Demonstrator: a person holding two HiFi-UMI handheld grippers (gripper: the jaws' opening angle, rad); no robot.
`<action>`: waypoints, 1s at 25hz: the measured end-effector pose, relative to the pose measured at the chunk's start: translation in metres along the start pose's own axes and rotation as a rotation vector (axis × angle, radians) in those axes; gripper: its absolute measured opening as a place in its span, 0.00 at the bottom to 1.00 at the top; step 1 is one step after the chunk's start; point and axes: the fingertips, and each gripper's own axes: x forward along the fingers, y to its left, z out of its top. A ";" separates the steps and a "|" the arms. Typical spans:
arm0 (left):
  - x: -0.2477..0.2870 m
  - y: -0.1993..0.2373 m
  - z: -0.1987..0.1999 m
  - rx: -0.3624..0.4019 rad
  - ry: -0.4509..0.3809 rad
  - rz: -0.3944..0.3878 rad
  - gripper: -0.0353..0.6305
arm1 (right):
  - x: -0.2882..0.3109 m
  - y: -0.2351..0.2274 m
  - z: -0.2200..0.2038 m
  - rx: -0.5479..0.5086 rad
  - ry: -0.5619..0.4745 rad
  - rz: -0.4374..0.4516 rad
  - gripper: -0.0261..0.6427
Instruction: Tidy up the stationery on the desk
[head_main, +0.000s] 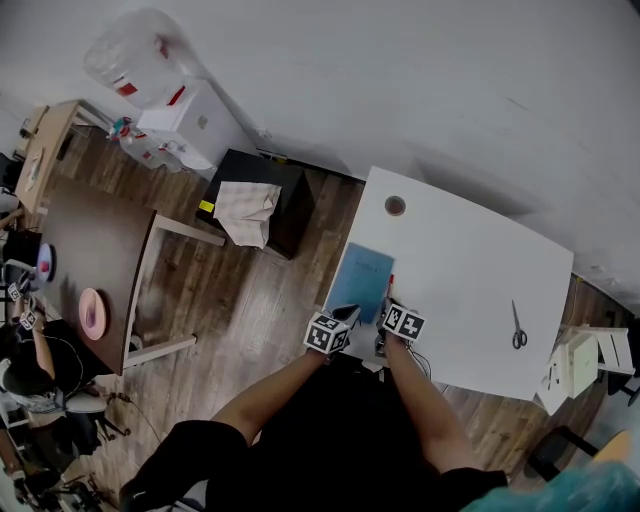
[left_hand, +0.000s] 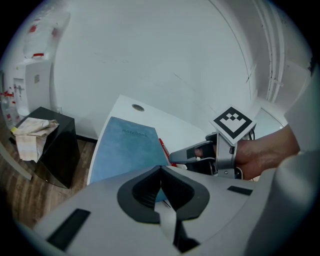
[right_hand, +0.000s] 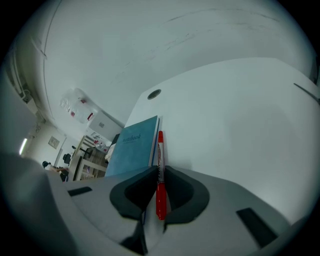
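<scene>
On your left, a black cabinet (head_main: 262, 195) stands on the wood floor (head_main: 250, 300) against the white wall (head_main: 400, 80). A crumpled pale cloth (head_main: 246, 212) is draped over its top and hangs down the front. Farther left along the same wall you have a white water dispenser (head_main: 185, 125) with a clear bottle (head_main: 135, 55) on top. At the far left is a brown table (head_main: 95, 255) with a pink plate (head_main: 92, 312) lying near its near edge. A person (head_main: 25, 375) is at the near left corner. On your right, a small white rack (head_main: 580, 362) stands on the floor, and part of a dark chair (head_main: 560, 450) shows just nearer.
</scene>
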 end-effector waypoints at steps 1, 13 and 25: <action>0.000 0.000 0.000 0.000 0.001 0.001 0.07 | -0.001 -0.003 0.002 0.041 -0.016 -0.006 0.13; 0.000 -0.006 -0.004 0.001 0.009 0.004 0.07 | 0.002 -0.005 0.003 0.151 -0.057 0.035 0.13; 0.004 -0.016 0.003 -0.008 -0.002 0.001 0.07 | -0.025 -0.002 0.010 0.099 -0.086 0.100 0.13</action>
